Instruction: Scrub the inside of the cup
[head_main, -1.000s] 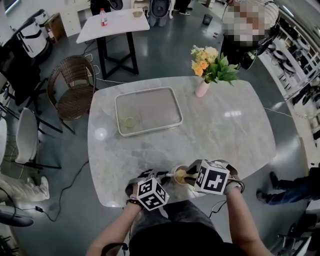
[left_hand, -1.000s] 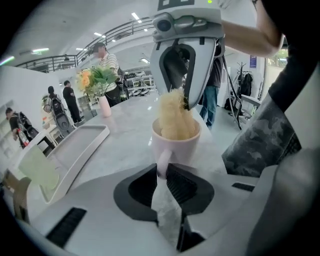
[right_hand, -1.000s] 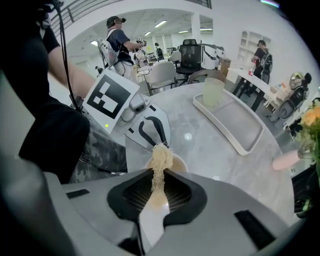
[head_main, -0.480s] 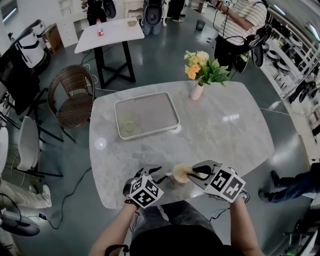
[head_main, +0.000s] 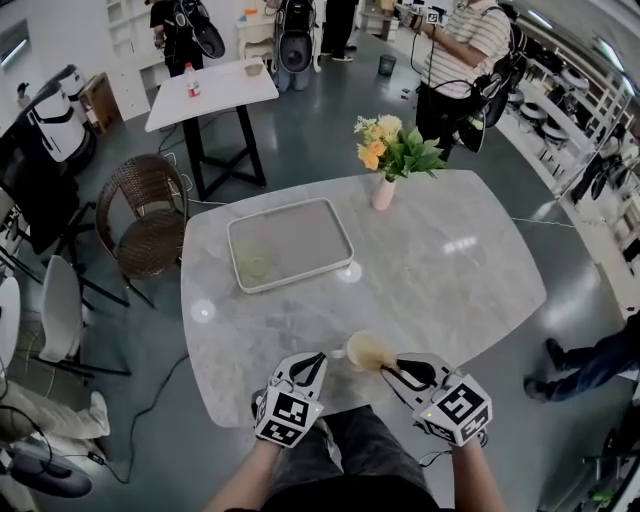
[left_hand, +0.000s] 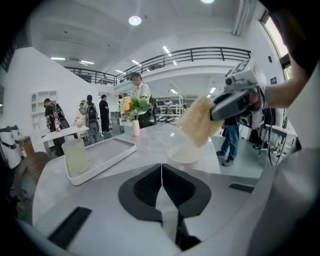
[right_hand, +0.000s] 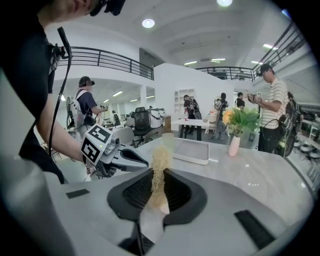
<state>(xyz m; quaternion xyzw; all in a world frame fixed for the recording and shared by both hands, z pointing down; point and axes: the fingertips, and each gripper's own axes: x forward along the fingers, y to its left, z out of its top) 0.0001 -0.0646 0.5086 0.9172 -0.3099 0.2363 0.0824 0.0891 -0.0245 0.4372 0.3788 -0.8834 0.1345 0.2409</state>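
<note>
Cup (head_main: 368, 351) stands free; left claw (head_main: 316, 360) just shut, empty; right claw (head_main: 390, 371), gripping sponge (right_hand: 159, 161), lifted out.

Glossy marble table (head_main: 450, 270), rough fibrous scrub pad (left_hand: 200, 127), woven wicker chair (head_main: 150, 215)

Just ahead of the fingers (head_main: 308, 368), pale grey veined marble surface (head_main: 450, 270) with rounded corners. Around it, glossy dark grey floor (head_main: 330, 130). Far ahead and left of the fingers, brown wicker chair (head_main: 150, 215); beyond that, small white table on black legs (head_main: 210, 85). Overhead, round recessed ceiling lights (left_hand: 135, 20) and black-railed balcony (left_hand: 200, 52) along white walls.
</note>
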